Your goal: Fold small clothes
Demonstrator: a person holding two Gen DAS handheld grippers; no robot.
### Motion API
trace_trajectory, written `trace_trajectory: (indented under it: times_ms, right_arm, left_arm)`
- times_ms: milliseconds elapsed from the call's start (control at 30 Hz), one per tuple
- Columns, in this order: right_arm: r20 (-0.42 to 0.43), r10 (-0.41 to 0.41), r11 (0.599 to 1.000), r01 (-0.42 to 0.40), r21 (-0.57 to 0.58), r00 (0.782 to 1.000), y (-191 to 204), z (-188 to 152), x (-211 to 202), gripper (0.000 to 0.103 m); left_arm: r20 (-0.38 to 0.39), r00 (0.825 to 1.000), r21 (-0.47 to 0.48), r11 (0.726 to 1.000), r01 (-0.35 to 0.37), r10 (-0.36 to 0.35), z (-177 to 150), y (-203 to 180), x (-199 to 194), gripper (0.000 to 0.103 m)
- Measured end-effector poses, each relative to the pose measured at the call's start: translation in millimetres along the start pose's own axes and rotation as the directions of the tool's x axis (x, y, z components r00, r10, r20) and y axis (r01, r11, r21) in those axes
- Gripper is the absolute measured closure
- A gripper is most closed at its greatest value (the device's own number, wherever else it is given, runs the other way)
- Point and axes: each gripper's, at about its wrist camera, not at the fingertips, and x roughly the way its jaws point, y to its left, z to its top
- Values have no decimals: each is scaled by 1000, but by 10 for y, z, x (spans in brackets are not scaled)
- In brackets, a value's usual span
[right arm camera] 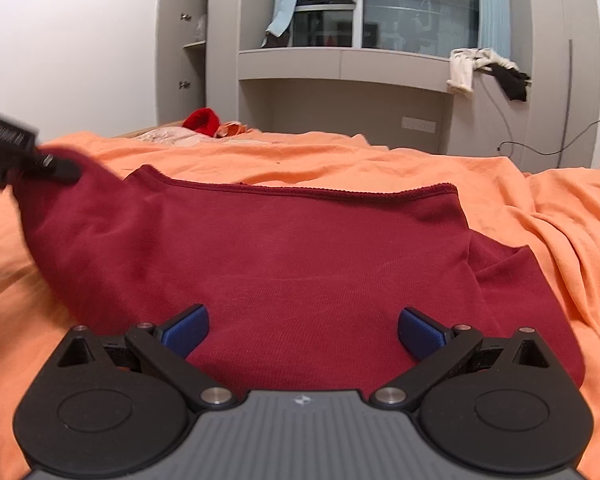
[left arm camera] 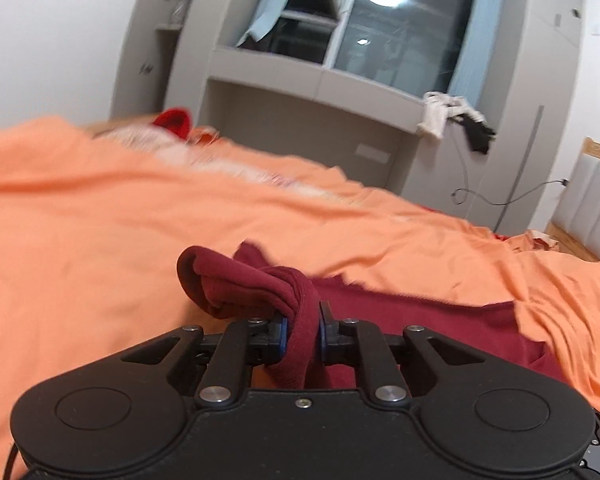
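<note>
On the orange bed sheet (right arm camera: 540, 208), a dark red knit garment (right arm camera: 300, 256) is clamped at its left edge by the left hand-held gripper (left arm camera: 303, 338), probably for folding, while the right hand-held gripper (right arm camera: 303, 334) is held wide above its near part.

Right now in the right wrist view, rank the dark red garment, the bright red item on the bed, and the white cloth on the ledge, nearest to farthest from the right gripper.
1. The dark red garment, spread on the orange sheet directly ahead of the right gripper, whose jaws stand open.
2. The bright red item, far across the bed, left of centre.
3. The white cloth, hanging off the ledge under the window, upper right.
</note>
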Motion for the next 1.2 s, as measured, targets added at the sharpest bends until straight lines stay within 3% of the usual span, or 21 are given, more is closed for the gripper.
trace_trajectory:
  times_ms: [200, 400, 600, 700, 867, 1033, 1100, 1200]
  right_arm:
    - [60, -64, 996, 60, 64, 996, -465, 146, -267, 0]
    - [71, -124, 963, 103, 248, 990, -1170, 157, -446, 0]
    - [77, -181, 953, 156, 259, 980, -1404, 135, -517, 0]
    - [77, -215, 948, 190, 256, 973, -1468, 112, -519, 0]
    - [50, -245, 933, 222, 282, 968, -1586, 48, -427, 0]
    - [36, -242, 925, 220, 309, 970, -1638, 5, -349, 0]
    - [42, -242, 926, 218, 309, 969, -1636, 9, -330, 0]
    - [64, -222, 930, 192, 313, 973, -1595, 27, -329, 0]
  left_arm:
    - [64, 997, 191, 981, 31, -44, 112, -609, -22, 89]
    - [66, 990, 397, 913, 92, -128, -33, -1337, -51, 90]
    - [-12, 979, 530, 829, 180, -205, -384, -1860, 12, 90]
    - [-61, 971, 555, 801, 224, -229, -573, -1948, 30, 89]
    - [-129, 949, 488, 815, 313, -288, -719, -1824, 66, 81]
    - [-115, 940, 499, 799, 335, -322, -827, -1777, -53, 34]
    - [-91, 939, 515, 792, 328, -331, -857, -1773, -122, 30]
    - [-45, 943, 529, 793, 303, -330, -853, -1729, -254, 16]
